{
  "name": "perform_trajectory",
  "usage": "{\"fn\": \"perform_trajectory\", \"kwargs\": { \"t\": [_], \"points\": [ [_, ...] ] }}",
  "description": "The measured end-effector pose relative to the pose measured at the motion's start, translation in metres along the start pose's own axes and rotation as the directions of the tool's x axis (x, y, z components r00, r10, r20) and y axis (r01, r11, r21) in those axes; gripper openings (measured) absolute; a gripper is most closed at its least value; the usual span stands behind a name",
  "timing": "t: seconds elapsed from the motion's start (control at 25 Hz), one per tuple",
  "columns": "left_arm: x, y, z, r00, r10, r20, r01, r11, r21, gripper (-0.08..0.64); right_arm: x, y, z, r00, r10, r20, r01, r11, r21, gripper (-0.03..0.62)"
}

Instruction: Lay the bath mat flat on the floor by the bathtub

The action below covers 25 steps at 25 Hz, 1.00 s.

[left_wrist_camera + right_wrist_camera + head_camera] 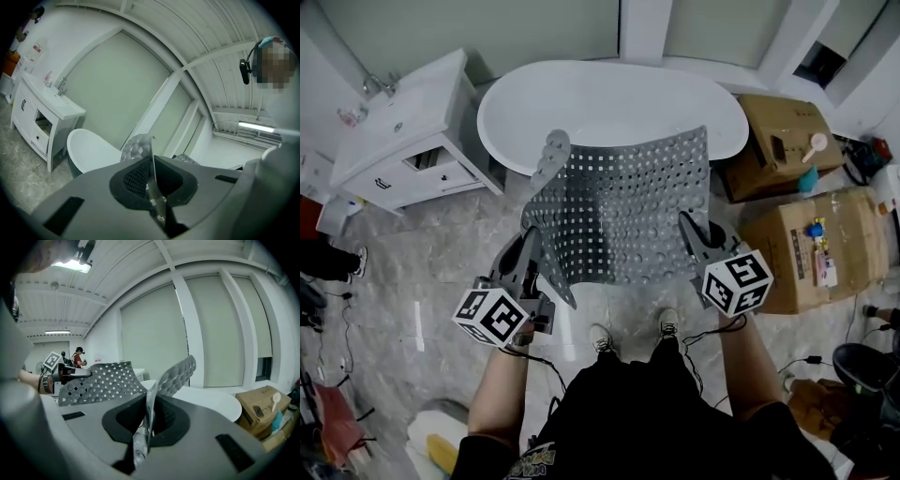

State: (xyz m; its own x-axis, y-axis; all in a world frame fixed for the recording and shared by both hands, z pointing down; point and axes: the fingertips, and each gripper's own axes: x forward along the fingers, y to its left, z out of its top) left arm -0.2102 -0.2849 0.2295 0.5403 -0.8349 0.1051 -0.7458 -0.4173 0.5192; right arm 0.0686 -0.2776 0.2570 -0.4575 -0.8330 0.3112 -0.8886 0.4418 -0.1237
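A grey perforated bath mat [623, 211] hangs spread in the air between my two grippers, in front of the white oval bathtub [609, 103]. My left gripper [528, 251] is shut on the mat's near left edge; that side curls and its far corner [551, 155] folds over. My right gripper [692, 234] is shut on the near right edge. In the left gripper view the mat's edge [151, 161] stands pinched between the jaws. In the right gripper view the mat [105, 380] stretches away to the left and its edge [149, 413] sits clamped in the jaws.
A white vanity with a sink [403, 131] stands left of the tub. Cardboard boxes [820, 244] with small items sit to the right. My shoes [633, 333] stand on the marble floor [422, 253] below the mat. Cables lie at the right.
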Motion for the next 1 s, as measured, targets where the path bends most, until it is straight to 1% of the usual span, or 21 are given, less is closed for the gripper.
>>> {"fn": "perform_trajectory", "kwargs": {
  "t": [0.2, 0.44, 0.64, 0.84, 0.92, 1.0],
  "points": [
    [0.025, -0.031, -0.016, 0.999, 0.047, 0.007, -0.048, 0.999, 0.013, 0.029, -0.011, -0.044, -0.005, 0.999, 0.033, 0.003, -0.033, 0.999, 0.003, 0.031],
    [0.06, -0.069, -0.055, 0.995, 0.094, 0.02, -0.094, 0.996, -0.007, 0.029, -0.028, -0.104, -0.016, 0.997, 0.074, -0.018, -0.074, 0.997, -0.008, 0.031],
    [0.086, -0.101, -0.091, 0.991, 0.133, 0.026, -0.133, 0.991, -0.016, 0.029, -0.044, -0.15, -0.032, 0.994, 0.106, -0.031, -0.107, 0.994, -0.014, 0.031],
    [0.103, -0.119, -0.123, 0.988, 0.15, 0.04, -0.149, 0.989, -0.026, 0.029, -0.052, -0.184, -0.054, 0.992, 0.12, -0.047, -0.121, 0.992, -0.02, 0.031],
    [0.109, -0.12, -0.136, 0.989, 0.145, 0.04, -0.145, 0.989, -0.014, 0.029, -0.052, -0.193, -0.063, 0.992, 0.117, -0.052, -0.119, 0.992, -0.031, 0.031],
    [0.114, -0.119, -0.146, 0.988, 0.15, 0.023, -0.15, 0.989, 0.014, 0.029, -0.05, -0.198, -0.072, 0.992, 0.112, -0.055, -0.115, 0.992, -0.045, 0.031]
  ]
}}
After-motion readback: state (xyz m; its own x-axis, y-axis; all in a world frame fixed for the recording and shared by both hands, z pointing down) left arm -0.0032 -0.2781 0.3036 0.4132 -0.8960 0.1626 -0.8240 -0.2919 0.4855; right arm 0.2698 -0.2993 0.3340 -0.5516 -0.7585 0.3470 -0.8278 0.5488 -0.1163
